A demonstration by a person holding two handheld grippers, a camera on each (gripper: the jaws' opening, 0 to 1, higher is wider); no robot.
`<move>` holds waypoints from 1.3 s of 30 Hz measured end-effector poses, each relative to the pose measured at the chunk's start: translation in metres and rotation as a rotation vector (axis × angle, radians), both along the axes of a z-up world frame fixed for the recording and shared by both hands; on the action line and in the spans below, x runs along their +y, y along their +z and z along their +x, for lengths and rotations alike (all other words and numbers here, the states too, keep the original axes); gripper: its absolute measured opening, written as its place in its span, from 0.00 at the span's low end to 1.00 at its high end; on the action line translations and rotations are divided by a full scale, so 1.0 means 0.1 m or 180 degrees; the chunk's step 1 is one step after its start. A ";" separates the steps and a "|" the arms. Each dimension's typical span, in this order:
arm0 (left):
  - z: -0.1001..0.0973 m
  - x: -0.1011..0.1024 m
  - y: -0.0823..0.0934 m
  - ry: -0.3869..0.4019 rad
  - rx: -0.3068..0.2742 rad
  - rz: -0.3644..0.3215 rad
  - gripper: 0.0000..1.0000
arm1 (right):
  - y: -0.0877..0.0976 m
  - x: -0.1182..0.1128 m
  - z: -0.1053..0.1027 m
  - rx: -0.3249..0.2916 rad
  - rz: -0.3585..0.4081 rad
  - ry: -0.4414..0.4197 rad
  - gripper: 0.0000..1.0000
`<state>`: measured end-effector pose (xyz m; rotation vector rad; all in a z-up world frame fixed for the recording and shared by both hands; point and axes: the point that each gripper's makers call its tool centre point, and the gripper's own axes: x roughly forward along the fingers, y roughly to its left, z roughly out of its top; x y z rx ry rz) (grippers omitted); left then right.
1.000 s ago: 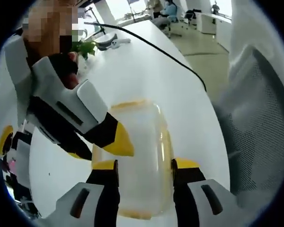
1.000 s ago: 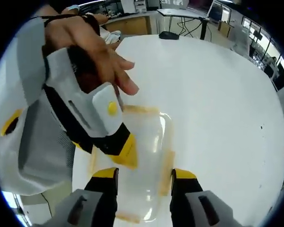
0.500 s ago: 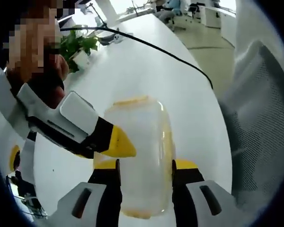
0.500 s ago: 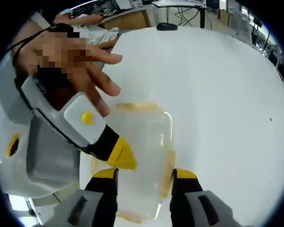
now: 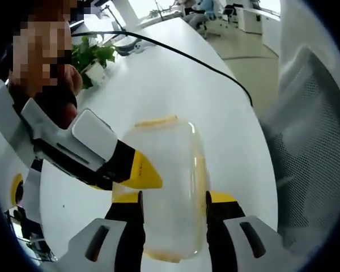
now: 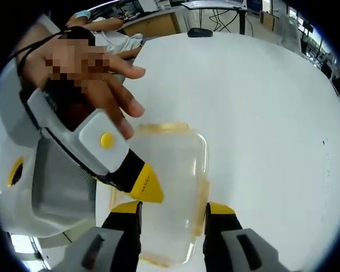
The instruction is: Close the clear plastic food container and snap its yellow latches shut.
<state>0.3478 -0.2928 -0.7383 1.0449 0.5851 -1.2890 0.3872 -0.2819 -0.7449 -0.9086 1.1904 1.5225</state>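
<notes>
Left gripper view: container (image 5: 167,187) between open claw (image 5: 173,199).

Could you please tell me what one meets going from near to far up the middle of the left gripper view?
left gripper → clear food container → bare white table → black cable → people seated at desks in the background.
</notes>
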 end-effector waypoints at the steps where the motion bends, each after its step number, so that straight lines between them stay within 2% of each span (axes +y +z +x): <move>1: 0.00 0.00 0.00 0.0006 0.0002 -0.0008 0.40 | 0.00 0.01 -0.01 -0.0025 0.0022 0.0021 0.42; 5: -0.01 0.00 0.01 -0.0035 -0.0032 -0.0001 0.41 | 0.04 0.02 -0.01 -0.0135 0.0161 0.0078 0.42; 9: 0.00 0.00 0.02 -0.0080 -0.0033 -0.0027 0.42 | 0.06 0.02 0.00 -0.0169 0.0290 -0.0054 0.42; 12: 0.01 -0.01 0.03 -0.0033 0.0031 -0.0086 0.42 | 0.08 0.00 0.02 -0.0188 0.0364 -0.0305 0.42; 15: 0.01 -0.03 0.05 0.0007 0.0089 -0.0123 0.44 | 0.10 -0.01 0.01 -0.0273 0.0438 -0.0322 0.42; 16: 0.01 -0.03 0.05 0.0039 0.0134 -0.0148 0.45 | 0.11 -0.01 0.05 -0.0389 0.0500 -0.0306 0.44; 17: 0.01 -0.03 0.04 0.0076 0.0185 -0.0167 0.48 | 0.12 -0.02 0.03 -0.0419 0.0496 -0.0287 0.46; 20: 0.02 -0.02 0.03 0.0115 0.0230 -0.0164 0.56 | 0.13 -0.06 -0.02 -0.0418 0.0546 -0.0219 0.43; 24: 0.02 -0.04 0.06 0.0232 0.0361 -0.0266 0.52 | 0.17 -0.11 -0.03 -0.0439 0.0610 -0.0319 0.45; 28: 0.03 -0.01 0.09 0.0220 0.0361 -0.0262 0.49 | 0.24 -0.08 0.03 -0.0597 0.0749 -0.0356 0.47; 33: 0.05 0.01 0.16 0.0318 0.0412 -0.0411 0.55 | 0.35 -0.03 0.04 -0.0695 0.1023 -0.0542 0.46; 39: 0.07 0.02 0.25 0.0355 0.0421 -0.0655 0.57 | 0.36 -0.06 -0.06 -0.0735 0.1215 -0.0683 0.49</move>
